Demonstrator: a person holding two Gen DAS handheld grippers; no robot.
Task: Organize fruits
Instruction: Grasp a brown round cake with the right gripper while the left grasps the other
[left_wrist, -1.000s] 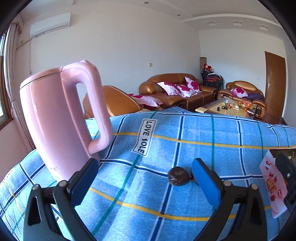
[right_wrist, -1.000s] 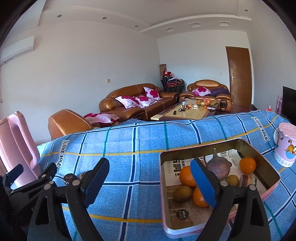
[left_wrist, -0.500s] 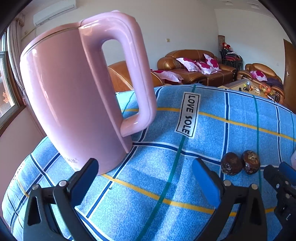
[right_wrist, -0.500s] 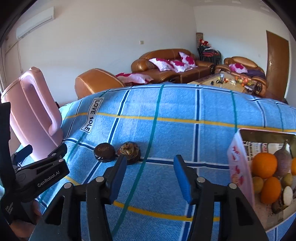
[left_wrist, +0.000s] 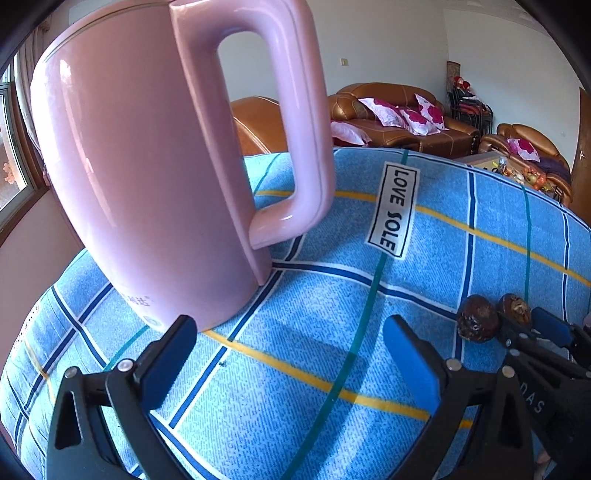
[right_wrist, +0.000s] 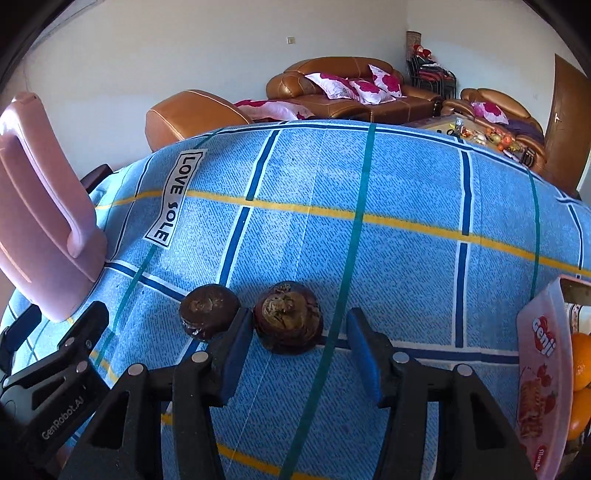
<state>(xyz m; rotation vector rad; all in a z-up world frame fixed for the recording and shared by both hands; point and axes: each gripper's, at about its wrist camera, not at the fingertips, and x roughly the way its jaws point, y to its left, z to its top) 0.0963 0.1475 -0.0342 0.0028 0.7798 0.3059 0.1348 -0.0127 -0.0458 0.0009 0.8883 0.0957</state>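
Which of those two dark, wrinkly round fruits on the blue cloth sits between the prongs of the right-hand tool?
The right-hand dark brown wrinkled fruit, showing its pale dried crown. It sits just ahead of the right tool, while the darker fruit lies outside the left prong.

Pink, blue and brown on a checked cloth

The kettle (left_wrist: 147, 177) is plain pale pink. The cloth (right_wrist: 406, 240) on the counter is light blue, crossed by dark blue, yellow and green stripes, with a white label lettered in black. Two fruits (right_wrist: 288, 317) are dark brown and mottled. The tin (right_wrist: 539, 369) is pink with red print, holding oranges (right_wrist: 581, 362). The fingers (right_wrist: 358, 347) are blue on black.
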